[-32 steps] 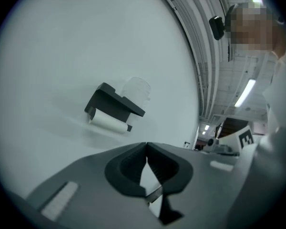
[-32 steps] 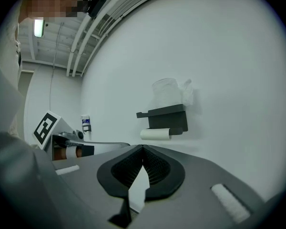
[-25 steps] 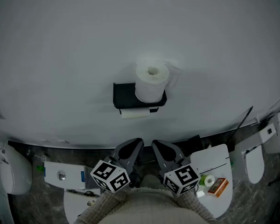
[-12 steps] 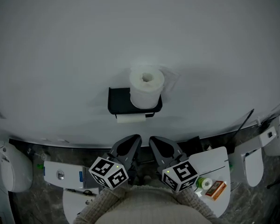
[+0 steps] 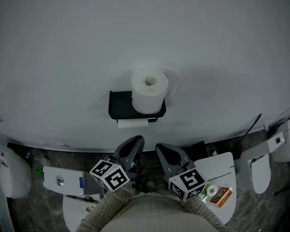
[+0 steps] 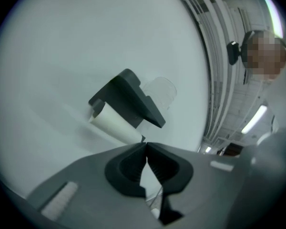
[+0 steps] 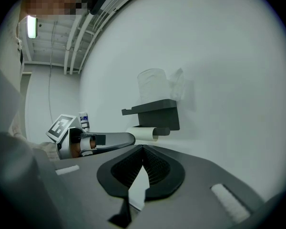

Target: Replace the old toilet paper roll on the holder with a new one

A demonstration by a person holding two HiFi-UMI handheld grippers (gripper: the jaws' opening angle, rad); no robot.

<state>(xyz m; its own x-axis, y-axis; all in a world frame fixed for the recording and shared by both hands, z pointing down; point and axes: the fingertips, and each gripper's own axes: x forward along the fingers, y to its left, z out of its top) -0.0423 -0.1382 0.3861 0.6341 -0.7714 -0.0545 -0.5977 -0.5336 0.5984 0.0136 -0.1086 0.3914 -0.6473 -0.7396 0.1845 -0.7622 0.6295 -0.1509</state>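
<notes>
On the wall, the black shelf-topped holder (image 5: 120, 105) has the thin old white roll (image 5: 132, 123) beneath and the full new white roll (image 5: 149, 90) on top, so I judge the swap unstarted, with my left gripper (image 5: 134, 141) and right gripper (image 5: 162, 150) both empty, fingers closed.

Wall (image 5: 63, 42): smooth matt white.
Holder (image 5: 121, 105): matt black, plastic or metal unclear.
New roll (image 5: 149, 92), holder's 1 o'clock: white paper under clear crinkled film.
Old roll (image 5: 132, 123), holder's 6 o'clock: matt paper.
Right gripper (image 7: 143, 148): matt grey plastic, ribbed black pads (image 7: 155, 167).
</notes>
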